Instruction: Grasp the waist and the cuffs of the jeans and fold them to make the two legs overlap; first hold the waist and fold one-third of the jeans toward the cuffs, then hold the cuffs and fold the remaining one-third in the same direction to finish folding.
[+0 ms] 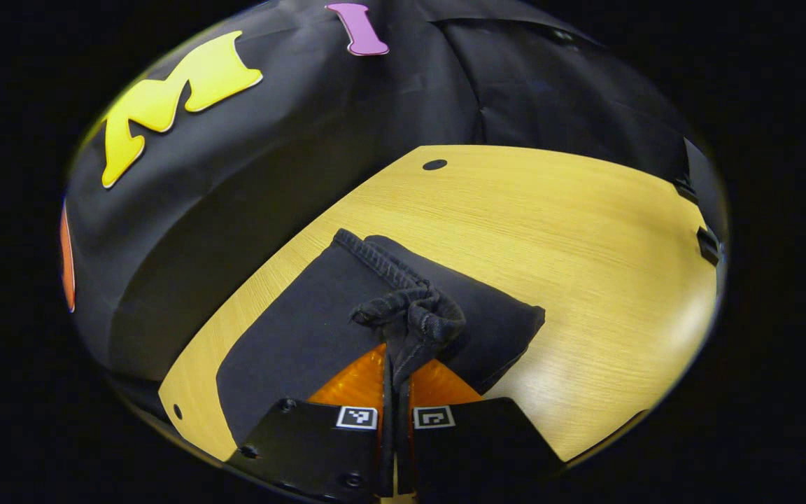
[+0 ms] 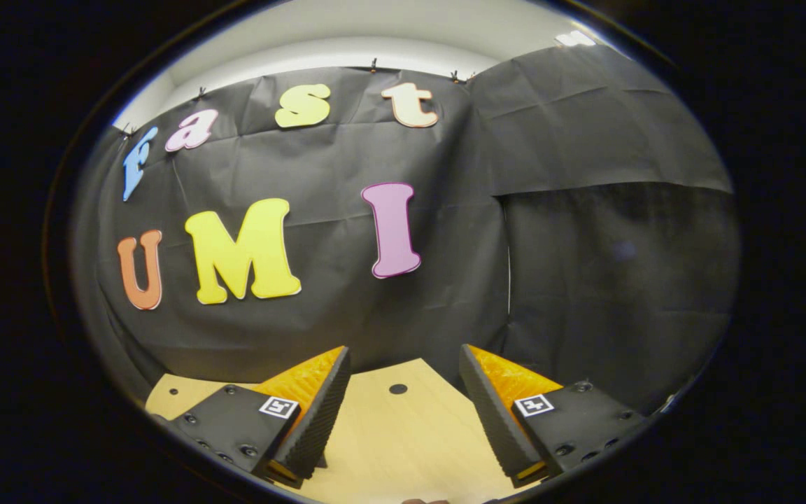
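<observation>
In the left gripper view, the jeans are seen lying folded on the table, spread from the centre out toward eight o'clock and three o'clock. A bunched, ribbed edge of the dark cloth is pinched between the pressed-together fingers of the left gripper, and the gather is lifted up just at twelve o'clock of the fingertips. From that gather a ribbed hem is traced away toward eleven o'clock, where the corner of the fold is met. Whether the held edge is waist or cuff cannot be told. The near part of the garment is covered by the gripper's own body at six o'clock.

In the right gripper view, the right gripper is held with its fingers spread wide apart, nothing between them, and bare tabletop is seen through the gap. A small dark hole in the wood is noted at twelve o'clock of the gap.

The table is a pale, wood-grained board with a rounded edge. Black cloth is hung as the booth wall behind it, clipped at the top, and a light ceiling is glimpsed above at twelve o'clock.
</observation>
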